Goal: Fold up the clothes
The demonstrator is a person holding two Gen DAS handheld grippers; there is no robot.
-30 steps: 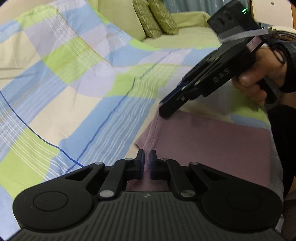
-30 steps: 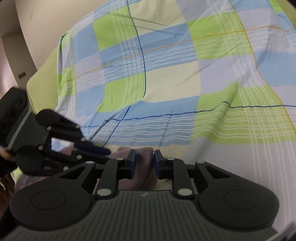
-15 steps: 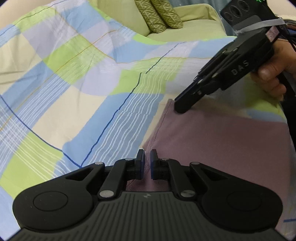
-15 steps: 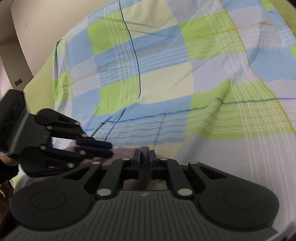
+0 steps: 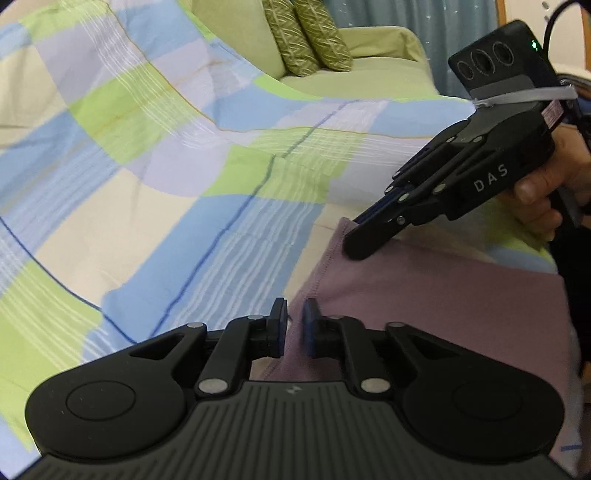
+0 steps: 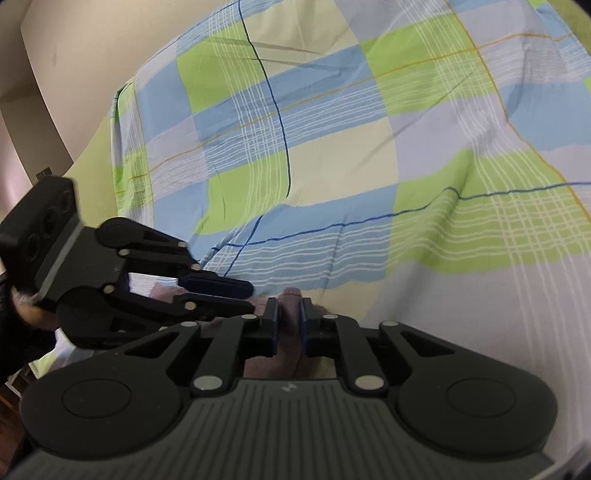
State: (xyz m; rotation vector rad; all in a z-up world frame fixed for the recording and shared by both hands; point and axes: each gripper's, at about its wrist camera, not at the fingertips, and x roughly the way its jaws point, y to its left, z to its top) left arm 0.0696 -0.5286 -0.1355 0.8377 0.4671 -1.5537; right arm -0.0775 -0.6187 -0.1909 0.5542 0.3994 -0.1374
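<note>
A mauve garment (image 5: 443, 295) lies flat on the checked bedspread (image 5: 184, 221), its stitched hem running toward me. In the left wrist view my left gripper (image 5: 293, 317) straddles the near end of that hem; its jaws are closing, with the cloth edge pinched in the narrow gap. My right gripper (image 5: 351, 243), held by a hand (image 5: 543, 199), bites the hem's far corner. In the right wrist view my right gripper (image 6: 288, 314) is closing on a raised fold of the mauve garment (image 6: 290, 295), and my left gripper (image 6: 247, 291) comes in from the left beside it.
Two green patterned cushions (image 5: 306, 33) lean on a pale green sofa (image 5: 369, 66) beyond the bedspread. A cream wall (image 6: 74, 74) rises behind the bed's far end. The checked bedspread (image 6: 369, 147) stretches wide ahead and to the right.
The right gripper's jaws have narrowed onto the mauve fold. My left gripper has shifted along the hem, and the hem between the two grippers now lies straighter.
</note>
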